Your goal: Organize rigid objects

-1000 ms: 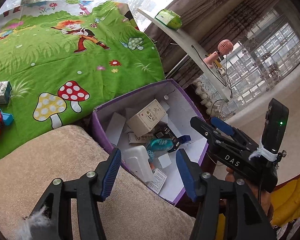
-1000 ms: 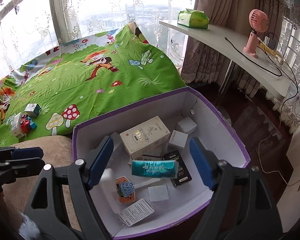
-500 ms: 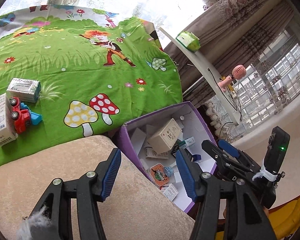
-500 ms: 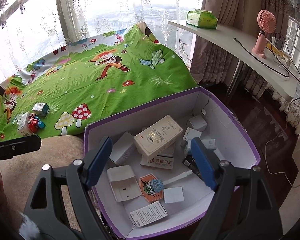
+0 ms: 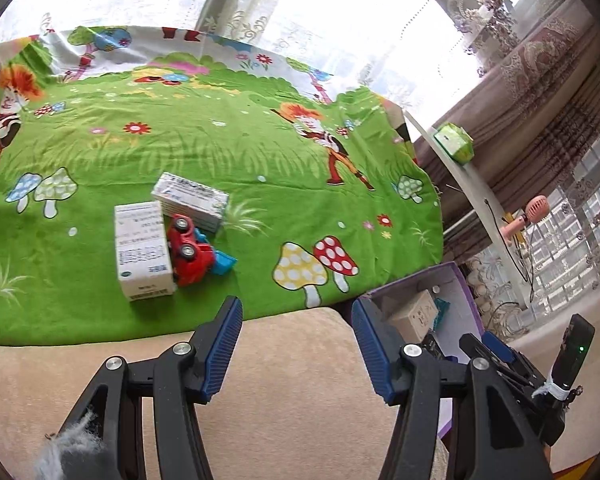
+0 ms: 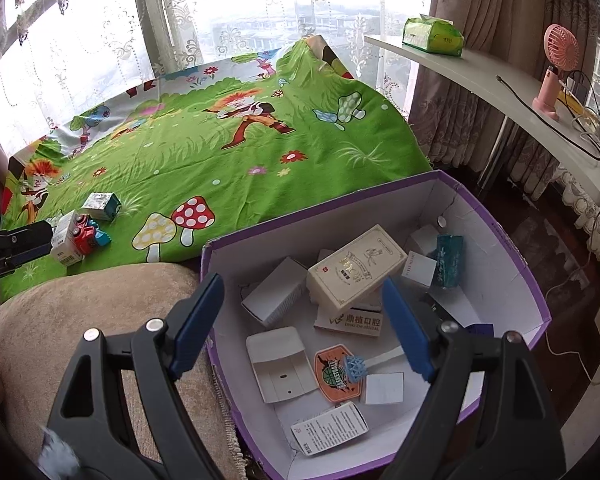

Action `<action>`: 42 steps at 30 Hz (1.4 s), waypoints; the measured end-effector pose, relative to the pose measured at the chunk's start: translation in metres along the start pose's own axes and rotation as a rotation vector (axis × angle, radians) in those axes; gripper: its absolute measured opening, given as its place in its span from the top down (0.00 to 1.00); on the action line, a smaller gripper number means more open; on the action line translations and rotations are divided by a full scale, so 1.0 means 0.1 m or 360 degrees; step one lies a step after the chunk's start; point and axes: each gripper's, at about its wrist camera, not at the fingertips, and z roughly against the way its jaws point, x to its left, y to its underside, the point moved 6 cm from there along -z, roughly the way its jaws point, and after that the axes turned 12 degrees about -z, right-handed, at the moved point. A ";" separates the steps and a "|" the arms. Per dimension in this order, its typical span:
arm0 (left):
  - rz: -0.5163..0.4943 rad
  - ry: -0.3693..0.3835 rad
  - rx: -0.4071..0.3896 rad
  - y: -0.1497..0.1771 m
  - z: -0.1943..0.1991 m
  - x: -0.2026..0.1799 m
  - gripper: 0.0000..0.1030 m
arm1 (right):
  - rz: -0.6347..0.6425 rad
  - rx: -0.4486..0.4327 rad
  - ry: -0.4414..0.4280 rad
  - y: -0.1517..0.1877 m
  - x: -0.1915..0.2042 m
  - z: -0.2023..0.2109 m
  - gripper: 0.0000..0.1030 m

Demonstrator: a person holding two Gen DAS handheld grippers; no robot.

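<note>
The left gripper (image 5: 296,344) hangs with its jaws apart and nothing between them, over the beige cushion (image 5: 292,400), facing the green sheet (image 5: 260,160). The things left to tidy lie there at about ten o'clock from its tips: a white carton (image 5: 142,252), a second carton (image 5: 192,200) touching it at its far corner, and a red toy truck (image 5: 190,256) tipped on its side against both. The right gripper (image 6: 300,328) is also spread and empty, poised above the purple box (image 6: 500,240), which already holds a pile of small cartons, a teal one (image 6: 448,260) standing at two o'clock. The step in hand looks like a reach by the left for one of the three on the sheet. To do it well, I would take the truck first, since it sits nearest the cushion and leans on the cartons; pulling a carton first would likely roll it. Line the jaws across the truck's narrow body, not its wheels, come down steeply, and close only once both pads flank it. The soft sheet may give under pressure, so press lightly. Keep the right gripper clear of the box mouth for the drop.
</note>
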 end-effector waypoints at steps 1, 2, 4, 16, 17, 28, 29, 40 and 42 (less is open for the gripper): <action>0.0034 -0.0043 0.0005 0.00 0.01 0.10 0.44 | 0.0002 0.0006 -0.0002 0.01 0.01 -0.01 0.19; 0.0073 -0.0089 0.0013 0.00 0.02 0.21 0.44 | 0.0005 0.0014 -0.0005 0.02 0.03 -0.03 0.19; 0.0148 -0.0164 0.0030 0.01 0.03 0.43 0.44 | 0.0014 0.0021 -0.0014 0.03 0.07 -0.05 0.19; 0.0311 -0.0322 0.0178 -0.15 -0.17 1.06 0.44 | 0.0130 0.0033 -0.0156 -0.03 0.59 -0.11 0.19; 0.0310 -0.0324 0.0187 -0.16 -0.19 1.05 0.44 | 0.0138 0.0030 -0.0171 -0.04 0.63 -0.11 0.18; 0.0251 -0.0415 0.0318 -0.17 -0.47 1.00 0.44 | 0.0233 0.0044 -0.0281 -0.08 1.07 -0.17 0.16; 0.0250 -0.0423 0.0330 -0.17 -0.49 1.01 0.44 | 0.0236 0.0048 -0.0289 -0.09 1.10 -0.18 0.16; 0.0259 -0.0365 0.0285 -0.18 -0.48 1.09 0.57 | 0.0300 0.0167 -0.0339 -0.07 1.57 -0.47 0.15; 0.0280 -0.0328 0.0272 -0.17 -0.47 1.11 0.57 | 0.0313 0.0190 -0.0365 -0.05 1.70 -0.50 0.15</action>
